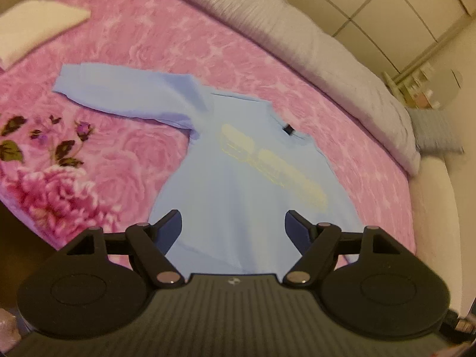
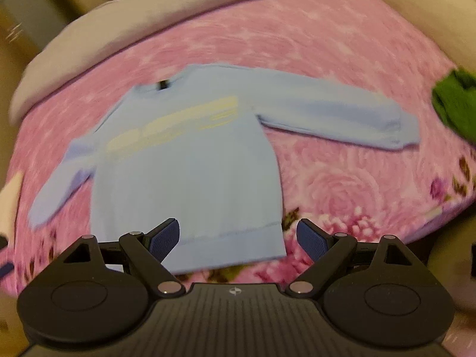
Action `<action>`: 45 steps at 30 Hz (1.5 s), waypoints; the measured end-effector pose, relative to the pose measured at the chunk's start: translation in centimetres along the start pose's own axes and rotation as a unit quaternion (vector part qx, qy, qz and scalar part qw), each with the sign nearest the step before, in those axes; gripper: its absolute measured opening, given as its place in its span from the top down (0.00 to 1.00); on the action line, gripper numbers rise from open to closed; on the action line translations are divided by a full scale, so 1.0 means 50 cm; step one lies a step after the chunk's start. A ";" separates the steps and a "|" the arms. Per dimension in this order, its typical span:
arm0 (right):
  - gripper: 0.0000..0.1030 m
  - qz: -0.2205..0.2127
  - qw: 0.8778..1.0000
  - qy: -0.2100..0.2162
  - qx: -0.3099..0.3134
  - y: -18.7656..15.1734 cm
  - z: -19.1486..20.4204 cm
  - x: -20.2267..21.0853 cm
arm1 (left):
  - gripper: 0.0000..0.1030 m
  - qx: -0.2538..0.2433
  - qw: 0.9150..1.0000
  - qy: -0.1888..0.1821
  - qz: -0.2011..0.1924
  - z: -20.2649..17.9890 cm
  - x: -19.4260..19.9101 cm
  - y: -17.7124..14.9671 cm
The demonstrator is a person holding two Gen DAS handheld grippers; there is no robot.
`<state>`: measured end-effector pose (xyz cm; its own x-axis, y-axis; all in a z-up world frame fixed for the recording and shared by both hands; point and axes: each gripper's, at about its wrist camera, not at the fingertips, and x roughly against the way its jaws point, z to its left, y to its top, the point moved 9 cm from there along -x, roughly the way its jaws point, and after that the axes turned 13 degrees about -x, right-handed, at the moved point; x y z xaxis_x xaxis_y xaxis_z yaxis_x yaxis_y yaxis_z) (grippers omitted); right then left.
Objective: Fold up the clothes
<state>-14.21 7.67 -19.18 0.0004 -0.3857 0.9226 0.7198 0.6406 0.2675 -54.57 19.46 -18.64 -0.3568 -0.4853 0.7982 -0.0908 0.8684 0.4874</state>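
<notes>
A light blue long-sleeved sweater (image 1: 238,178) with a pale yellow chest print lies flat, front up, on a pink floral bedspread (image 1: 148,44). It also shows in the right wrist view (image 2: 184,160), both sleeves spread out to the sides. My left gripper (image 1: 233,223) is open and empty, above the sweater's lower body. My right gripper (image 2: 238,235) is open and empty, above the sweater's hem near its bottom right corner. Both views are motion-blurred.
A grey-white duvet (image 1: 342,56) is bunched along the far side of the bed. A white pillow (image 1: 35,29) lies at the far left. A green garment (image 2: 458,104) lies at the right edge of the bedspread (image 2: 342,44). White wardrobe doors (image 1: 401,3) stand behind.
</notes>
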 end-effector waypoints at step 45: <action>0.14 0.045 0.991 -0.122 -0.041 0.092 0.098 -0.437 | 0.95 0.070 0.968 0.106 -0.216 0.451 -0.264 0.265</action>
<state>-14.31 22.28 -36.75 -0.0931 -0.1511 0.9841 0.7778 0.6060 0.1666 -72.01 39.66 -30.72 -0.0588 -0.8035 0.5923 -0.3198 0.5773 0.7513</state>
